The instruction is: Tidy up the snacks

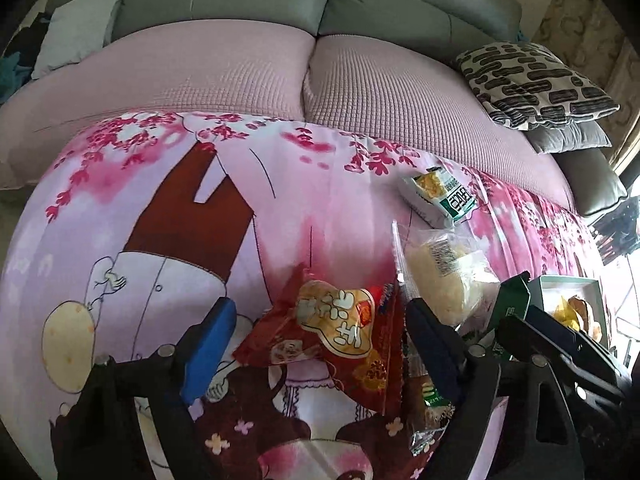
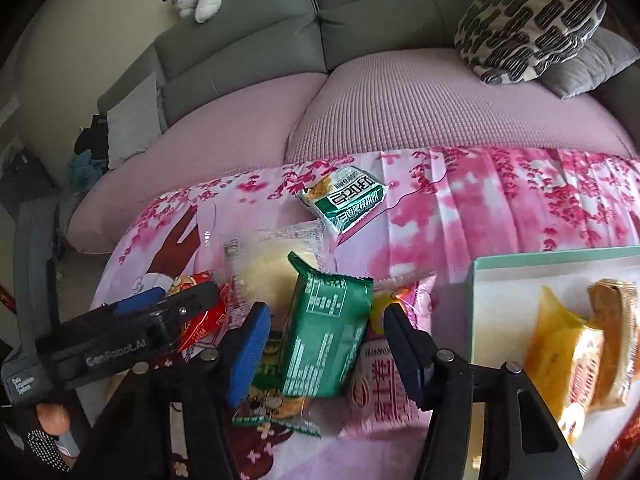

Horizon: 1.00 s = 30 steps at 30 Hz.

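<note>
Crinkly and light, the green foil snack packet [image 2: 326, 332] stands between our right gripper [image 2: 328, 344]'s parted, non-touching pads just beside the white cardboard box [image 2: 476, 320], so we judge its stiff middle safest, while our left gripper [image 1: 320, 344] straddles, ungripped, the red foil packet [image 1: 336, 336].
</note>
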### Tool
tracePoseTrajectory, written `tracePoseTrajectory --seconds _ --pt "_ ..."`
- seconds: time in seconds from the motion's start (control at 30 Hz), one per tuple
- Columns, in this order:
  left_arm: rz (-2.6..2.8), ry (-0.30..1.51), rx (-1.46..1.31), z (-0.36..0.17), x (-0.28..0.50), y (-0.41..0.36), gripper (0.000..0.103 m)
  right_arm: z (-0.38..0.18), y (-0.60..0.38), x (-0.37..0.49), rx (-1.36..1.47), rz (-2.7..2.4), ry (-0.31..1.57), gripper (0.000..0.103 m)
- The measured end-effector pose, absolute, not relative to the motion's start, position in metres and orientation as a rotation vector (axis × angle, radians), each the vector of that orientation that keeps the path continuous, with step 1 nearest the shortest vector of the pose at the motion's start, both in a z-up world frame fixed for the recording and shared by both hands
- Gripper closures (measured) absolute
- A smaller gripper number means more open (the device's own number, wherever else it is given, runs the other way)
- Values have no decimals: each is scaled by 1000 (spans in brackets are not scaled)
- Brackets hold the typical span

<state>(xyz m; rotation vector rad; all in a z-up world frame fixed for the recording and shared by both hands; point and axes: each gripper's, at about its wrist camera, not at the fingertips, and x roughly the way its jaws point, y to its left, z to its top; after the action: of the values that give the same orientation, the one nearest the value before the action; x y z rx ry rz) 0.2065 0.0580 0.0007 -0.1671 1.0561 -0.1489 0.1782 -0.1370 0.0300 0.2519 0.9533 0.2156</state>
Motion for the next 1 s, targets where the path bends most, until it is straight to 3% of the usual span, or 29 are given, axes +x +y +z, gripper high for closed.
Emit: tracePoseTrajectory --seconds 0.1,0.5,1.0 --pt "-155 1066 -162 -5 209 56 26 26 -136 184 254 220 962 48" --pt "-137 1036 -168 0 206 56 41 18 -128 187 235 227 975 57" --pt "5 991 -251 22 173 68 45 40 -140 156 263 224 922 60"
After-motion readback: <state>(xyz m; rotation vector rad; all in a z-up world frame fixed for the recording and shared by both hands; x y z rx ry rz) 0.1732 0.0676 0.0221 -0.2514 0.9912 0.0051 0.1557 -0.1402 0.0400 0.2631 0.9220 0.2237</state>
